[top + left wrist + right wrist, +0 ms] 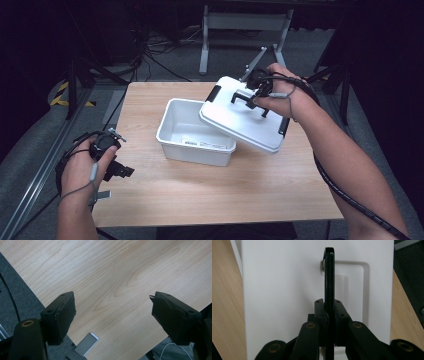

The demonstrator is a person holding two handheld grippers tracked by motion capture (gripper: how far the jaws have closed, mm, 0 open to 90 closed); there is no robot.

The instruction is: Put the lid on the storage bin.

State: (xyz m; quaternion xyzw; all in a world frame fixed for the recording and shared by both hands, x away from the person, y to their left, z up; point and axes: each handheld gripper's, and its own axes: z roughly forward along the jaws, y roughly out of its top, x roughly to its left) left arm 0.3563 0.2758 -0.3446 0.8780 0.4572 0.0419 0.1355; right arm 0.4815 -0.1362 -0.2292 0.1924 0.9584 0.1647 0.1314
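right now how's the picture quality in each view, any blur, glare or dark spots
High view: the table is evenly lit, the room around it falls to near black, and the white lid is bright with little detail. Left gripper view: wood grain sharp, the near jaws soft. Right gripper view: the black handle is crisp, the lid slightly washed out.

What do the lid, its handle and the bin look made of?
Lid: white plastic, probably, smooth with moulded recess. Handle: black, thin, likely plastic, clamped in the right tongs. Bin: white plastic too, slightly glossy walls.
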